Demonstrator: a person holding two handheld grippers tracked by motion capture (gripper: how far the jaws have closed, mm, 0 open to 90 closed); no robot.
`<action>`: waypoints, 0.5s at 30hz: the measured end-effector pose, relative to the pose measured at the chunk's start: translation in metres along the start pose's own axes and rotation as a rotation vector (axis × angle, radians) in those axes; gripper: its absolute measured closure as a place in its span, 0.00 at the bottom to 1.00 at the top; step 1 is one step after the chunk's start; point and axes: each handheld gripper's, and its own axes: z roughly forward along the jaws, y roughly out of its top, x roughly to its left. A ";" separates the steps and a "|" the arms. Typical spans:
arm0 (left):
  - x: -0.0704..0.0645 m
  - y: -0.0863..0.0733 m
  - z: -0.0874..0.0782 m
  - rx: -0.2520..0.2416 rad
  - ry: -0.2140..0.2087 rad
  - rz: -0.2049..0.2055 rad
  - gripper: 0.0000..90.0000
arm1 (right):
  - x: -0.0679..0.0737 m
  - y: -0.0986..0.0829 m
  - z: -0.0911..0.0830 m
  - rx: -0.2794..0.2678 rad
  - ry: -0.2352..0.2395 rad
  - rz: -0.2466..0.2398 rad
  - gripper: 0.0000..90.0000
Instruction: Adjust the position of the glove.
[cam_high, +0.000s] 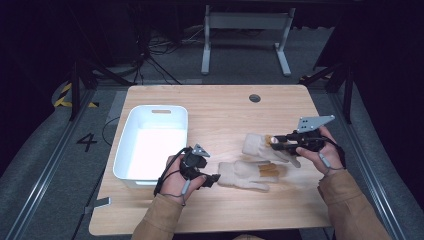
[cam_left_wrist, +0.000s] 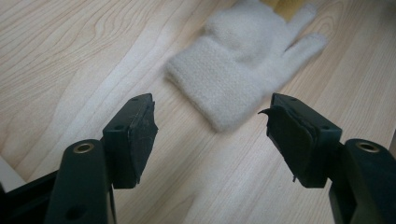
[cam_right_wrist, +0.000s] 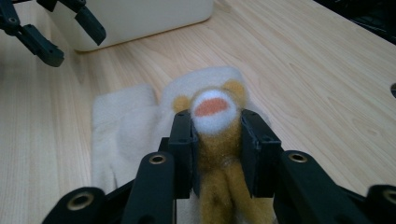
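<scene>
Two cream gloves (cam_high: 247, 172) lie on the table (cam_high: 225, 112); right gripper (cam_right_wrist: 217, 135) pinches one's brown fingertip, left gripper (cam_left_wrist: 210, 135) spread.

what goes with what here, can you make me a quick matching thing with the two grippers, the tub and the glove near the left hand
Things:
1. left gripper
2. right gripper
3. white tub
4. cream glove

States:
A. lying flat on the wood
B. jaws apart, holding nothing
C. standing at the table's left side
D. closed on a tan plush piece

Pairs: 1-B, 2-D, 3-C, 4-A
</scene>
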 end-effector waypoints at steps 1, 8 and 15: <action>0.000 0.000 0.000 0.001 0.002 0.001 0.37 | 0.003 0.003 0.002 0.000 0.014 -0.008 0.76; -0.001 0.000 0.000 0.003 -0.001 0.002 0.37 | 0.014 0.007 0.012 0.007 0.064 -0.030 0.76; -0.001 0.000 0.001 0.018 -0.003 -0.001 0.36 | 0.026 0.011 0.027 0.025 0.107 -0.056 0.76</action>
